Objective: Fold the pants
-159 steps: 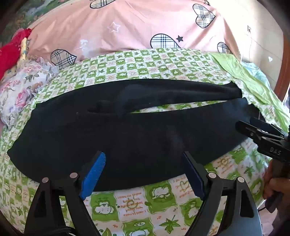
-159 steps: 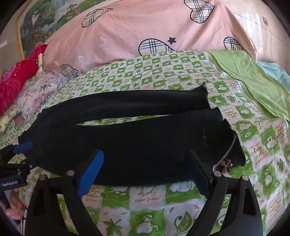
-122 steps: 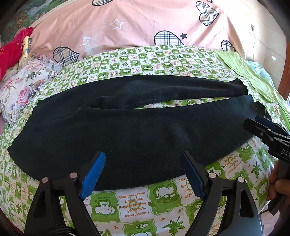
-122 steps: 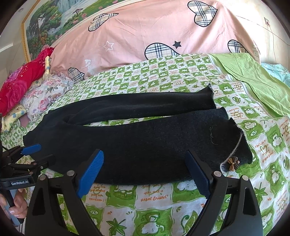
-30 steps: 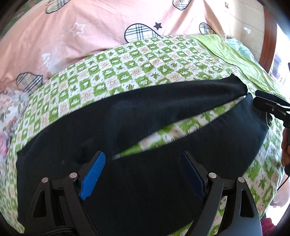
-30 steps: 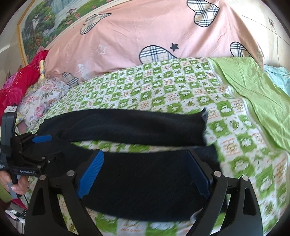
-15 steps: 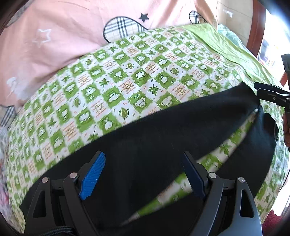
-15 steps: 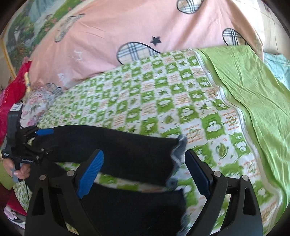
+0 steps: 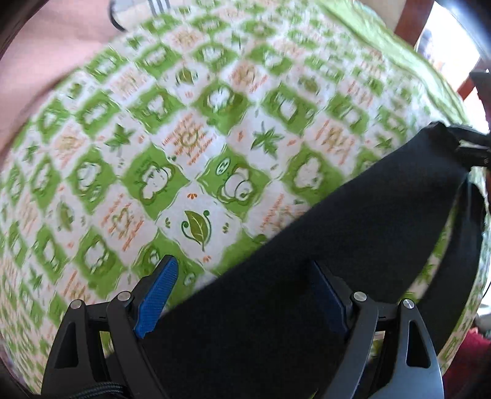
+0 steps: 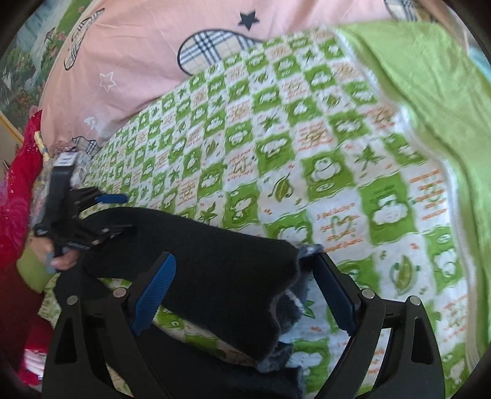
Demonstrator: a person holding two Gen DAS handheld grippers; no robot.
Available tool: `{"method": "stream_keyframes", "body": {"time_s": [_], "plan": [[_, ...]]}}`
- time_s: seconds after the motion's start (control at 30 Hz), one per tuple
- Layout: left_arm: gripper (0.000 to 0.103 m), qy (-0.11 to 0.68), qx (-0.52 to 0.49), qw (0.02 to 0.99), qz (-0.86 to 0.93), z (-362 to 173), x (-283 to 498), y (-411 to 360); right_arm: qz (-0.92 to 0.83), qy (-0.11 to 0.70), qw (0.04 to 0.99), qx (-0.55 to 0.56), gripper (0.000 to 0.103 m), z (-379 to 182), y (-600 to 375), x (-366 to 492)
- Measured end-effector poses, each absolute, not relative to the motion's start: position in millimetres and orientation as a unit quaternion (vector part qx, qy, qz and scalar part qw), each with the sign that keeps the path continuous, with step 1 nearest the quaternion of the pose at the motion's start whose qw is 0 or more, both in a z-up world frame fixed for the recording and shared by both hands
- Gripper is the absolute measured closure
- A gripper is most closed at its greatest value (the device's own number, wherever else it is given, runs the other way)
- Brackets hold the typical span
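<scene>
Black pants lie spread along the near side of a green-and-white checked bedspread, two legs apart. My left gripper is open, low over the waist end, with black cloth between and under its blue pads. In the right wrist view my right gripper is open around the far leg's cuff, whose grey lining shows. The left gripper also shows in the right wrist view, at the pants' far end. The right gripper's tips show at the cuff in the left wrist view.
A pink quilt with plaid hearts lies along the back of the bed. A light green sheet covers the right side. Red and floral cloth is piled at the left. A wooden bedpost stands beyond the bed.
Both grippers have moved forward and down from the bed's near edge to the far leg. The left one now sits over the waist end and the right one around the cuff.
</scene>
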State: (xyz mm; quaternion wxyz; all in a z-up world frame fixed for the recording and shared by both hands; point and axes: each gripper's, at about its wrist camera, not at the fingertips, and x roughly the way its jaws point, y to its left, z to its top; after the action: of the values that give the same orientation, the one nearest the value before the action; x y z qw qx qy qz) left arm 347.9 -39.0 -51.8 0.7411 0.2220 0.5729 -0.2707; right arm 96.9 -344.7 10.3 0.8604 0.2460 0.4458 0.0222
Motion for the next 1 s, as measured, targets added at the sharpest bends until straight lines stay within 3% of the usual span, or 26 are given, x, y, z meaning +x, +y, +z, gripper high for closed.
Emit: {"method": "stream_keyframes", "body": {"time_s": [0.13,0.17,0.23,0.27,0.3,0.33,0.4,1.0], "plan": [[0.017,0.580,0.220,0.728,-0.291,-57.4,356.4,-45.5,0.023,0.470,0.851,0.232,0.035,9.6,-345.3,107.5],[0.020,0.582,0.219,0.726,-0.294,-58.0,358.3,-47.1,0.023,0.475,0.851,0.224,0.038,10.2,-344.7,109.5],[0.033,0.579,0.221,0.725,-0.302,-56.2,362.2,-54.5,0.018,0.482,0.851,0.207,0.058,11.9,-344.4,112.5],[0.049,0.576,0.223,0.724,-0.309,-54.3,359.0,-57.3,0.016,0.484,0.852,0.199,0.064,12.6,-344.9,114.7],[0.073,0.574,0.221,0.720,-0.322,-52.7,354.8,-61.1,0.012,0.484,0.855,0.188,0.076,14.4,-344.7,116.3],[0.085,0.573,0.220,0.717,-0.330,-52.0,350.3,-65.7,0.010,0.482,0.857,0.181,0.087,16.0,-345.4,116.6],[0.094,0.555,0.237,0.725,-0.332,-47.1,338.1,-74.0,0.012,0.475,0.863,0.174,0.092,19.9,-347.4,117.1],[0.099,0.471,0.162,0.806,-0.319,26.1,201.0,-42.8,0.051,0.390,0.918,0.052,0.096,59.2,-318.6,63.4]]}}
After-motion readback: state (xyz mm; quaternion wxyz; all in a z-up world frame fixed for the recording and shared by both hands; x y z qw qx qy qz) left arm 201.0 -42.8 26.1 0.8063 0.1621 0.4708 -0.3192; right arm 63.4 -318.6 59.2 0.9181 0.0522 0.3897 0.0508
